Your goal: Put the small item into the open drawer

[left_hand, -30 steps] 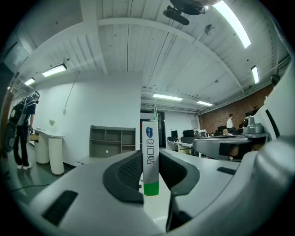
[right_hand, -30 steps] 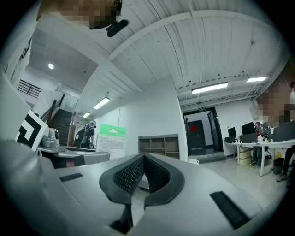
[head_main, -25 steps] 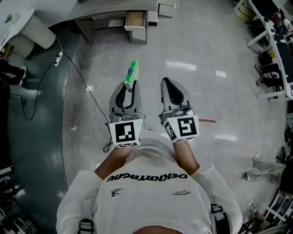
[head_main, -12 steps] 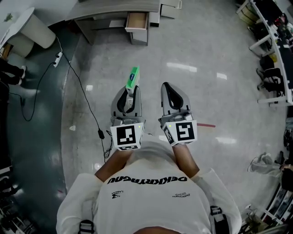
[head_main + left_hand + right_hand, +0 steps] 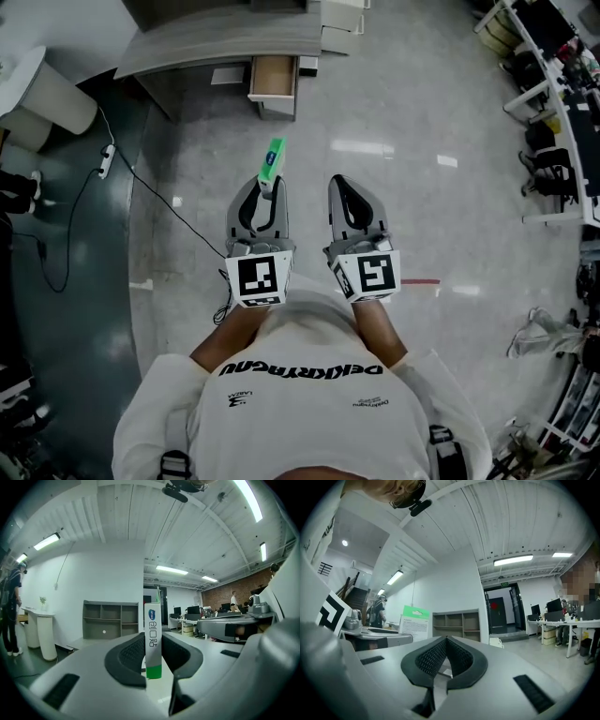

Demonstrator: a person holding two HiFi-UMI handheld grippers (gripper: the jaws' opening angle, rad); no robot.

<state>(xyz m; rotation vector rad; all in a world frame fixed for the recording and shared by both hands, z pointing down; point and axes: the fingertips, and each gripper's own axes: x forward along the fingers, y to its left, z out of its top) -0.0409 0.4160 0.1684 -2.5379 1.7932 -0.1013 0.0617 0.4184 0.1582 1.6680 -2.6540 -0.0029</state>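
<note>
The left gripper [image 5: 266, 185] clamps a green-and-white box [image 5: 272, 157]; the right gripper [image 5: 343, 180] has its jaws together, empty. The open drawer [image 5: 273, 79] lies far ahead.

The box [image 5: 272, 157] juts forward from my left gripper [image 5: 263, 185], my right gripper [image 5: 348, 184] just beside; the drawer [image 5: 273, 79] lies well ahead, under the desk [image 5: 211, 43].

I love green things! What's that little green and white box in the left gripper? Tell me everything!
The small box is a slim, flat carton that looks like cardboard, white and green with blue print on its narrow edge. It stands upright between the left gripper's black ribbed fingers, which pinch its lower part. The rest pokes out past them, up in the air above the shiny grey floor.
</note>
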